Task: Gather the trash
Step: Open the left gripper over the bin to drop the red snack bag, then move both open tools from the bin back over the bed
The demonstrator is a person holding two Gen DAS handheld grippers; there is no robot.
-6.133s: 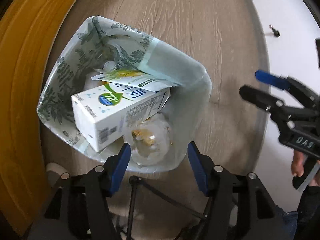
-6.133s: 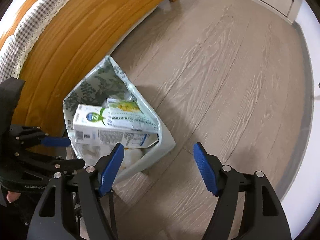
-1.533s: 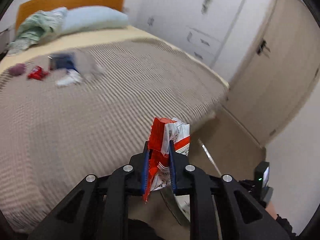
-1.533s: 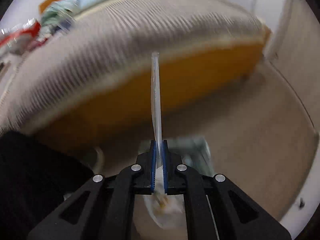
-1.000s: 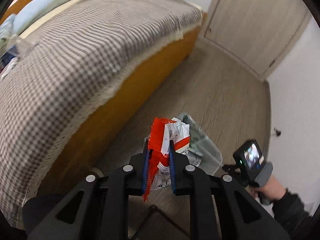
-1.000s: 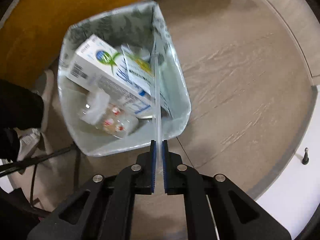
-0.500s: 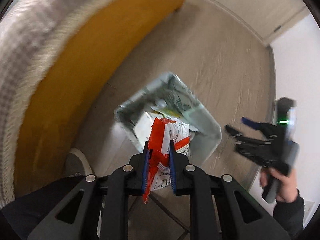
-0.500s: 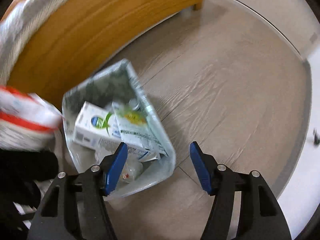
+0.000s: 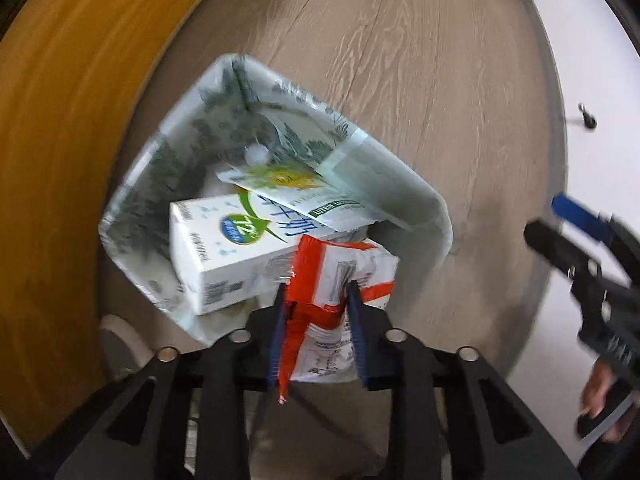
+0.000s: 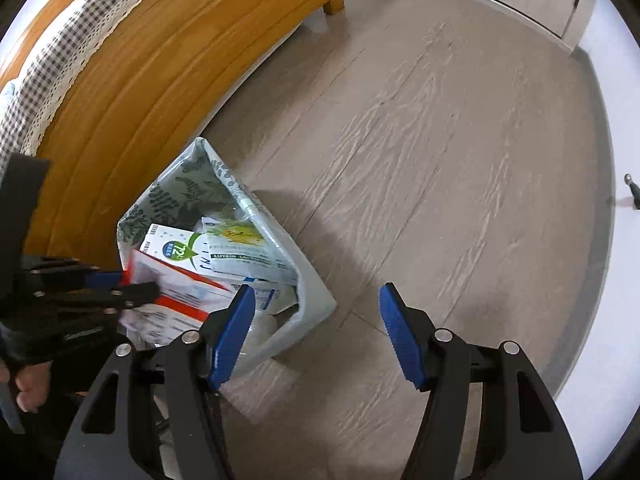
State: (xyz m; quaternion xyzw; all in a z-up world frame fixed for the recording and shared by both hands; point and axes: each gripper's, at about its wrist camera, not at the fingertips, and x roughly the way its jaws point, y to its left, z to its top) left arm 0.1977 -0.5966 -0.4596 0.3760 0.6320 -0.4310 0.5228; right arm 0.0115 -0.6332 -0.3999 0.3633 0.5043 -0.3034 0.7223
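Observation:
My left gripper (image 9: 316, 300) is shut on a red and white snack wrapper (image 9: 340, 276) and holds it over the near rim of the lined trash bin (image 9: 424, 204). The bin holds a white milk carton (image 9: 224, 240) and a flat yellow-green packet (image 9: 296, 188). In the right wrist view the left gripper (image 10: 140, 284) holds the wrapper (image 10: 176, 292) above the bin (image 10: 312, 280). My right gripper (image 10: 316, 320) is open and empty, just right of the bin above the floor. It shows at the right edge of the left wrist view (image 9: 560, 228).
The bin stands on a wood-look floor (image 10: 420, 160) beside an orange wooden bed frame (image 10: 140, 80) with a checked cover (image 10: 60, 48). A white wall and skirting (image 10: 600, 240) run along the right, with a small door stop (image 10: 632, 190).
My left gripper has come down closer over the bin with the wrapper. My right gripper stays open and has drawn slightly back from the bin; the straw it held a second ago is gone.

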